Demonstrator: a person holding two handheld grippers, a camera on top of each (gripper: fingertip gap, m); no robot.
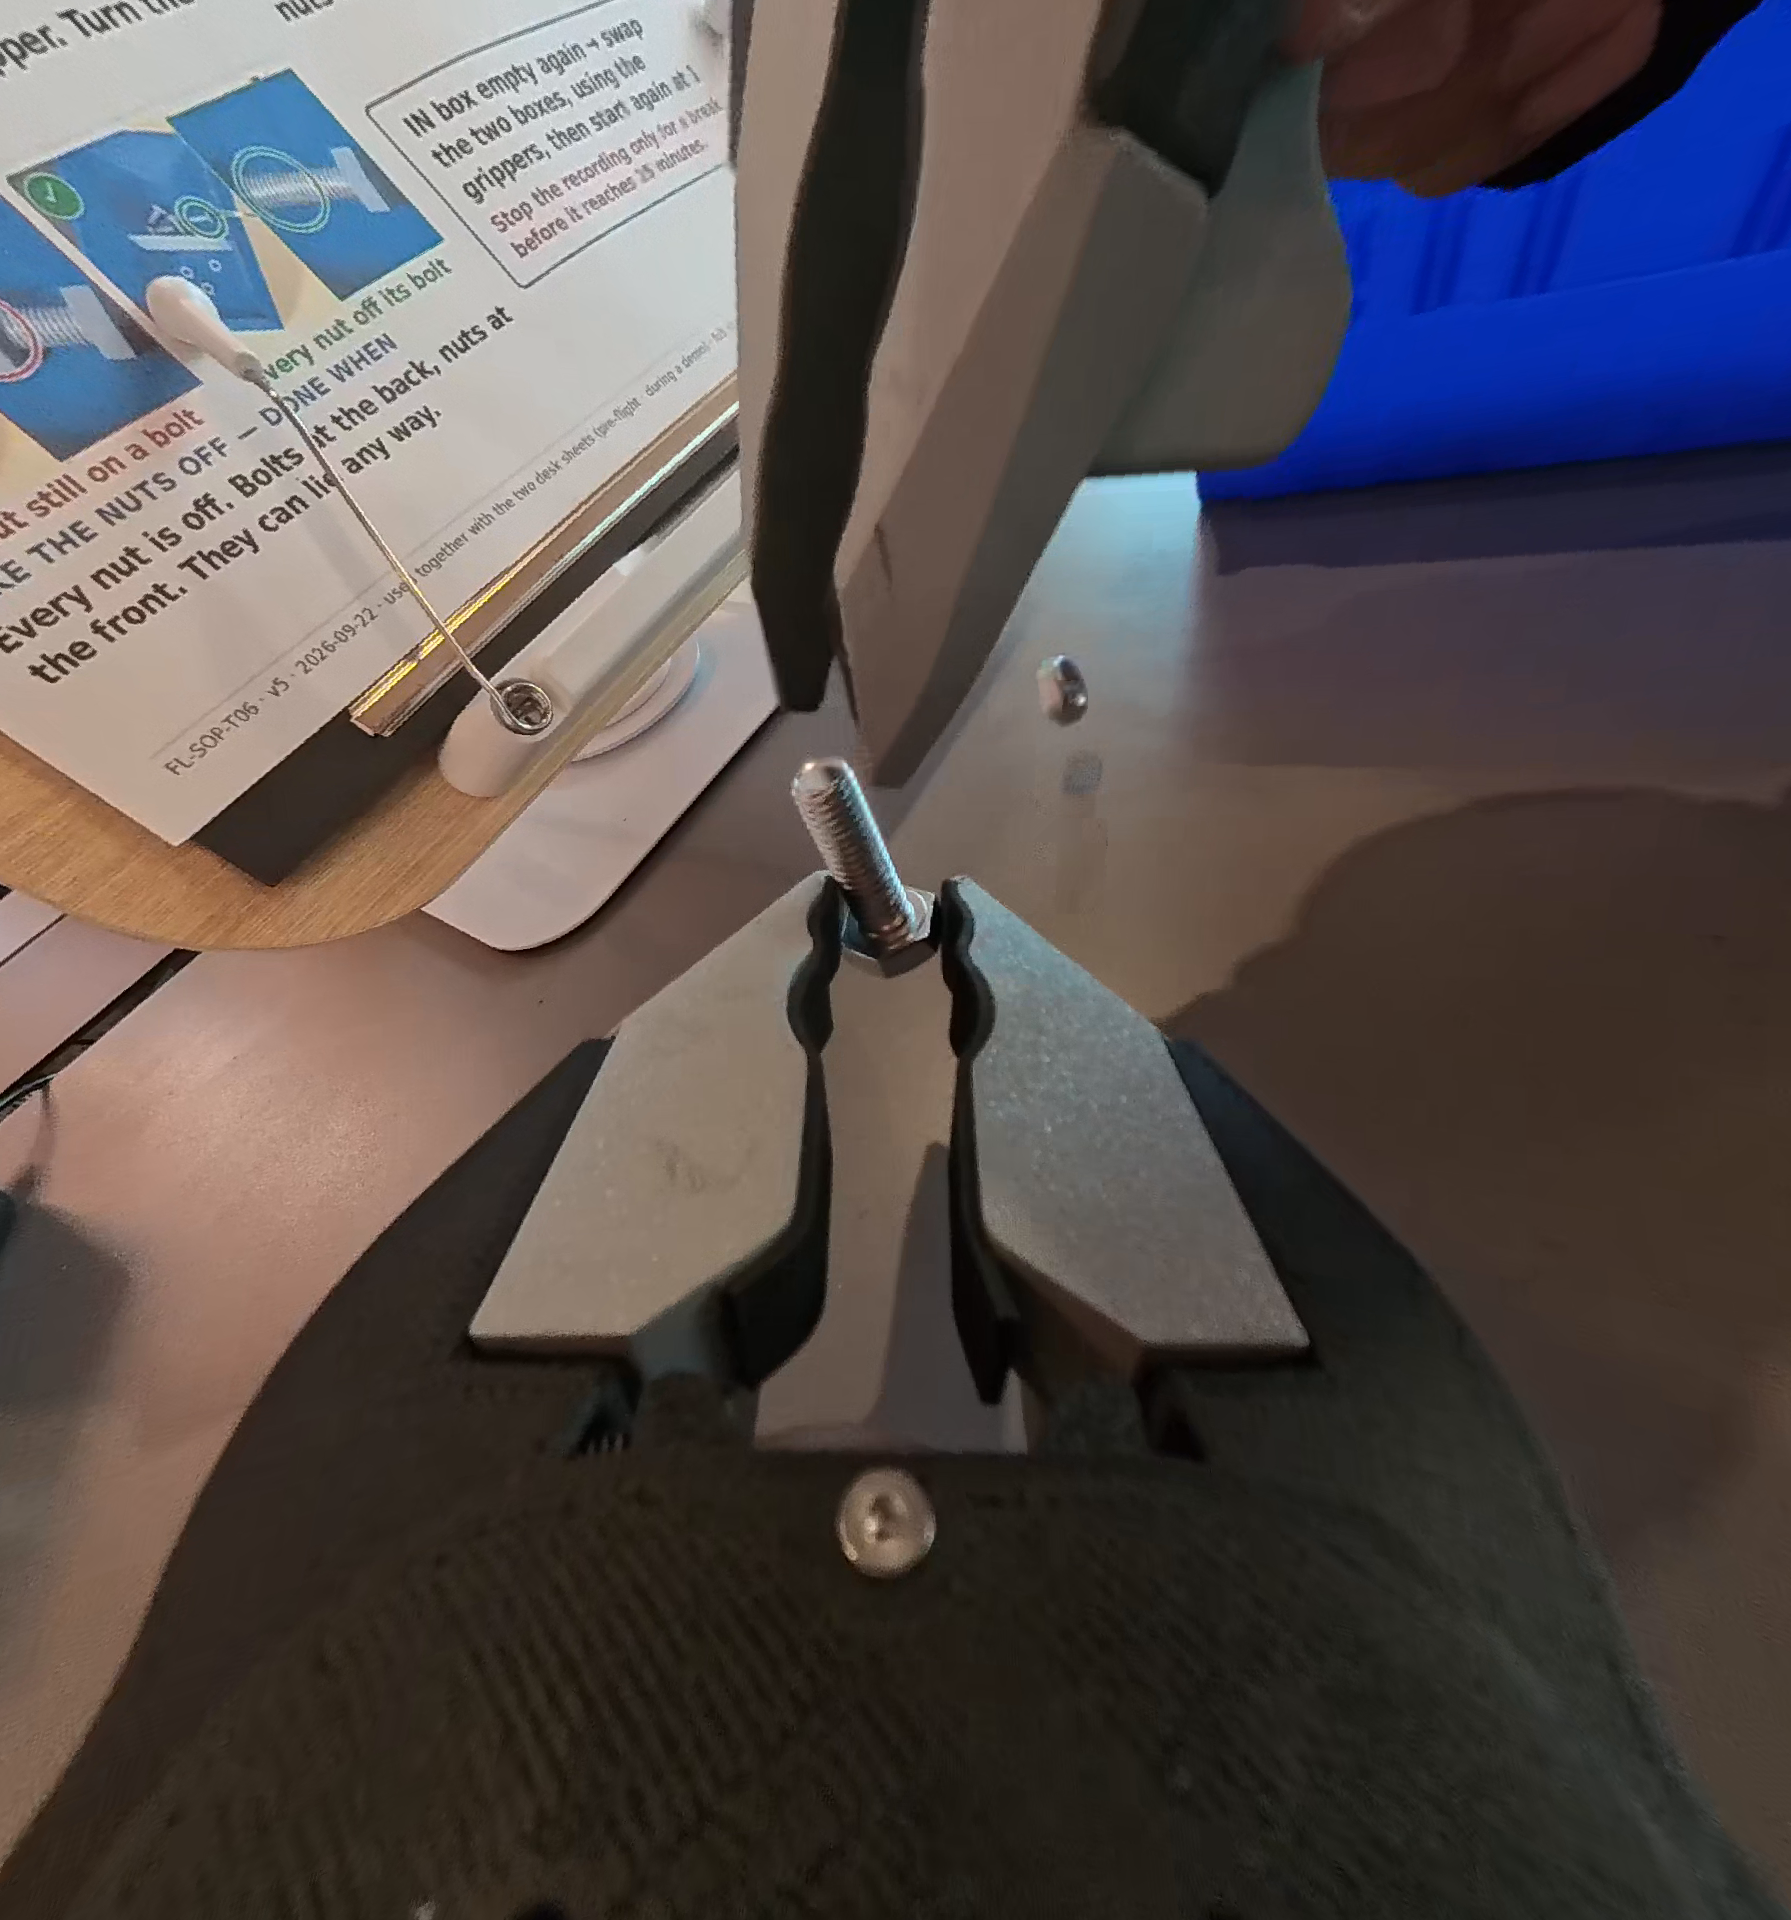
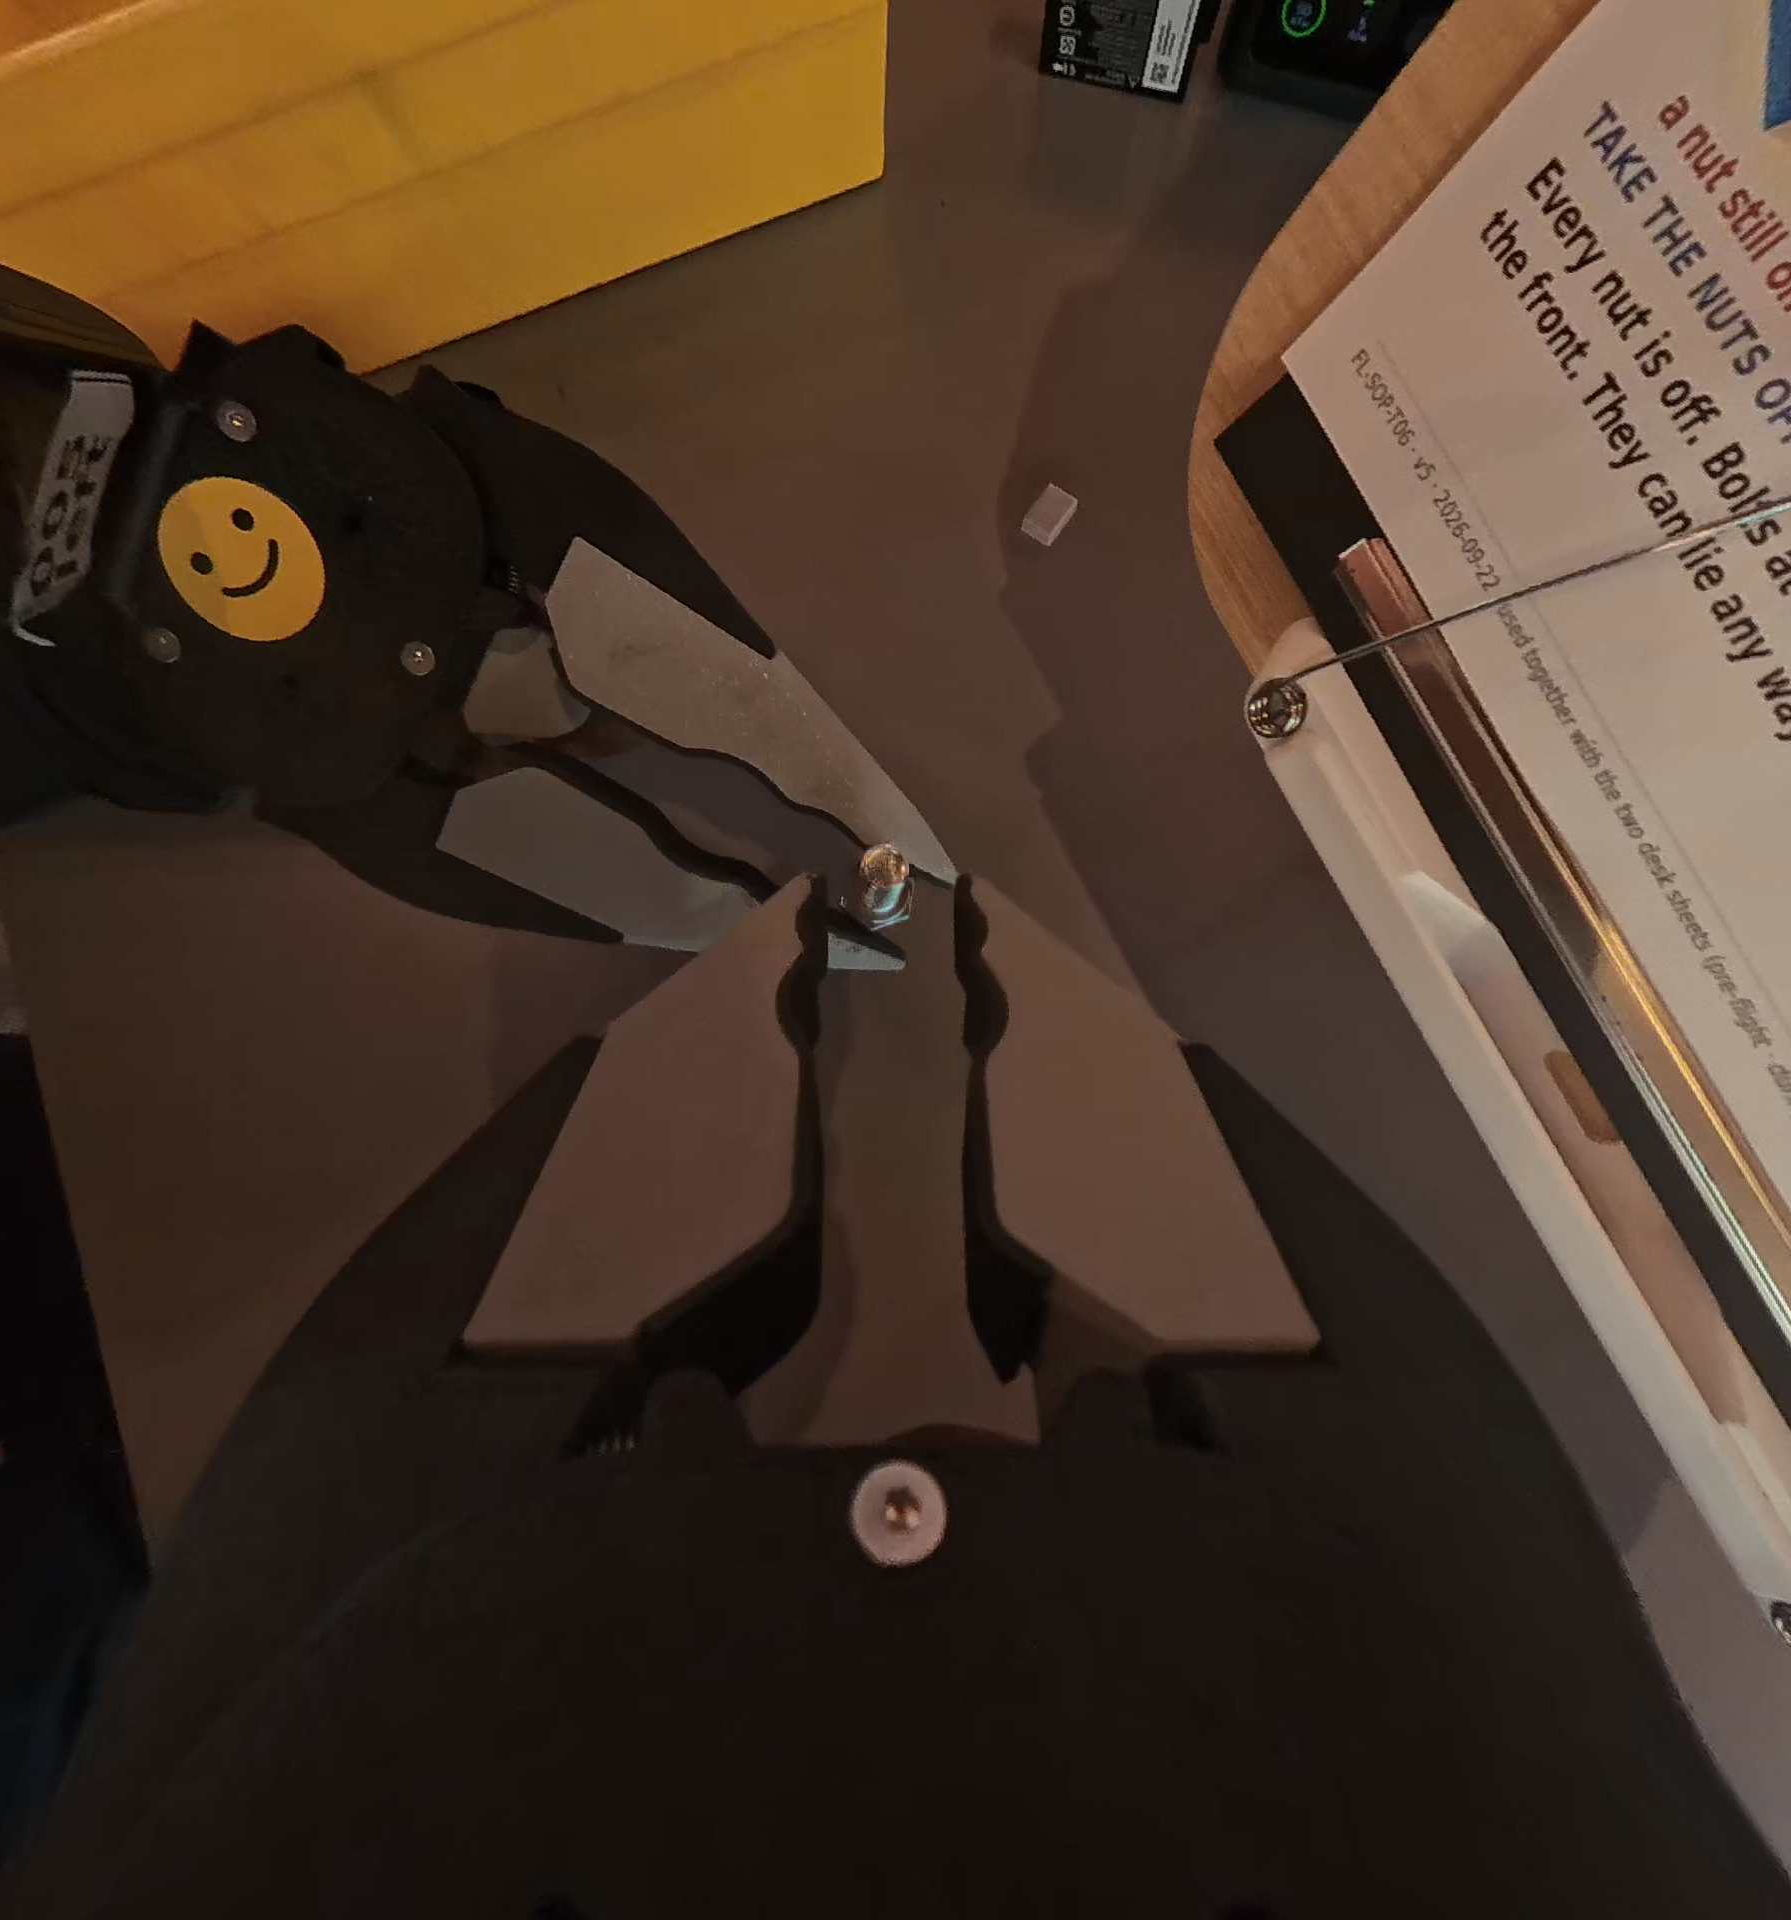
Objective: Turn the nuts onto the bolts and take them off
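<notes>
My left gripper [image 1: 886,914] is shut on the hex end of a silver bolt [image 1: 844,831]. It holds the bolt above the grey table with the threaded shaft pointing up and away. My right gripper [image 2: 886,894] is open, and its two fingertips stand either side of the bolt's tip [image 2: 883,868] without touching it. In the left wrist view the right gripper's fingers [image 1: 912,520] come down from above and end just over the bolt tip. The left gripper [image 2: 912,920] also shows in the right wrist view, entering from the left. A loose nut [image 1: 1062,686] lies on the table beyond.
A document stand with a printed sheet [image 1: 278,447] stands left of the bolt and also shows in the right wrist view [image 2: 1597,675]. A blue box [image 1: 1597,343] is at the back right and a yellow box [image 2: 403,177] at the far left. A small pale block [image 2: 1049,512] lies on the table. My left and right fingertips are right by each other. From either gripper's tips it is about 15 cm to the small pale block [image 2: 1049,512].
</notes>
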